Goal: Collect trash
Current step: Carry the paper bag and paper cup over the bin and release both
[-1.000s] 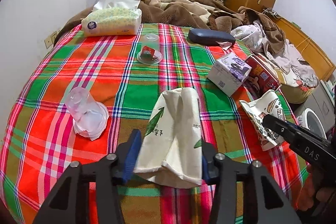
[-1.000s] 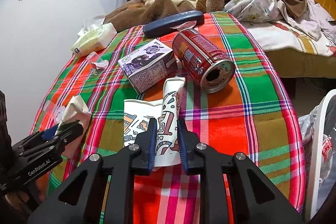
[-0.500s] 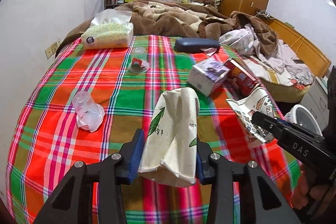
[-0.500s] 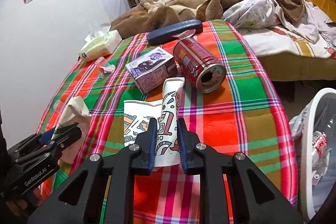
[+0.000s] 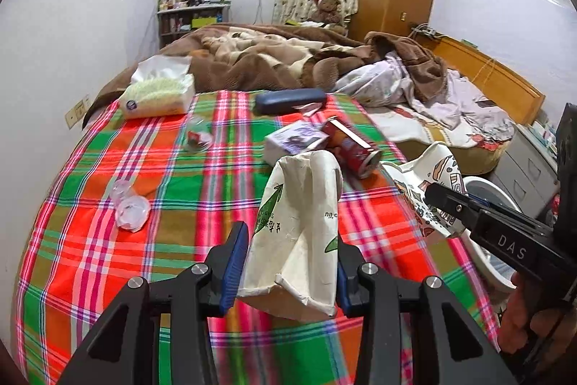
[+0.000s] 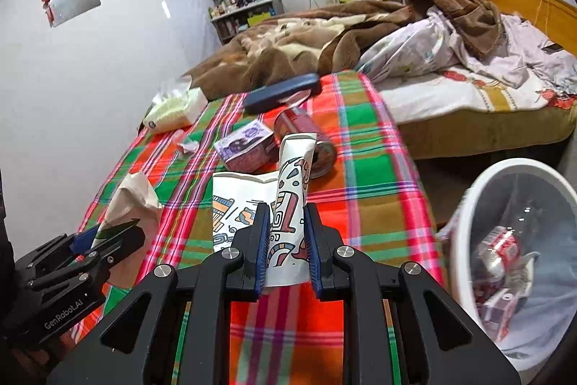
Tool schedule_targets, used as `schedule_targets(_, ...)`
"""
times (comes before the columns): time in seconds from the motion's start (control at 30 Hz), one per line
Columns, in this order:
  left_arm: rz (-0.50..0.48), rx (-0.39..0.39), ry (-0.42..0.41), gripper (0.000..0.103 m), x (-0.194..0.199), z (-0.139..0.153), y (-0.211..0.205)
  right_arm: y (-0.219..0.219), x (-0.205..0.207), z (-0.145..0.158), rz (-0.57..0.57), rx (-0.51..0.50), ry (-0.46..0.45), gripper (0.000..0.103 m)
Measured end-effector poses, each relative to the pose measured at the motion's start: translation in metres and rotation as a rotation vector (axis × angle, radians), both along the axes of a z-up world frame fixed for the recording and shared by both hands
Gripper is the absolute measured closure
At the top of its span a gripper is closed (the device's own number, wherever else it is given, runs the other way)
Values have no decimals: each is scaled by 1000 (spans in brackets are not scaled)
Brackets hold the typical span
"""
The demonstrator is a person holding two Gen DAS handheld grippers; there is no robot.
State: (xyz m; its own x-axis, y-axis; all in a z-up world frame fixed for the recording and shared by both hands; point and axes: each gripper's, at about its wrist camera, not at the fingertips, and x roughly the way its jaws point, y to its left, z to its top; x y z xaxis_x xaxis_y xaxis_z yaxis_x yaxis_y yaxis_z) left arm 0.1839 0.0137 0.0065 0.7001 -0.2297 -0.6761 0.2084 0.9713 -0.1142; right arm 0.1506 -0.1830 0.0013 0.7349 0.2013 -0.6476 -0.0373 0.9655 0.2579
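Note:
My left gripper (image 5: pixel 288 240) is shut on a crushed cream paper cup with green leaf print (image 5: pixel 303 222) and holds it above the plaid tablecloth (image 5: pixel 180 190). My right gripper (image 6: pixel 286 226) is shut on a flattened patterned paper cup (image 6: pixel 288 197), also lifted off the cloth; it also shows in the left wrist view (image 5: pixel 429 183). A white trash bin (image 6: pixel 512 248) with cans inside stands on the floor at the right. A red can (image 6: pixel 306 136), a purple carton (image 6: pixel 245 147) and a clear plastic cup (image 5: pixel 128 204) lie on the table.
A tissue pack (image 5: pixel 158 92), a dark blue case (image 5: pixel 290 100) and a small clear cup (image 5: pixel 196 136) lie at the table's far side. A bed with brown blankets (image 5: pixel 288 56) is behind. A wall (image 5: pixel 54 60) runs along the left.
Both grippers have risen and pulled back with their cups. The right one has swung toward the bin, which now fills more of its view.

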Motion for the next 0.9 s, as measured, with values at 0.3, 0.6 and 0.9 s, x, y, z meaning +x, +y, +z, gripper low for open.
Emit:
schedule_targets(0.3,-77,3,-50,61,-24,20,-44,-36,-25,11,-66,-1,-46,83)
schedule_targets(0.6,-173,10,-74,61,-43,28,-95,-75,-43,13,-148,-7,-62,83)
schedule_targets(0.9,-278,52,-93,61,-57,28,-158,-120,-63,10,-252,-16,-54,83)
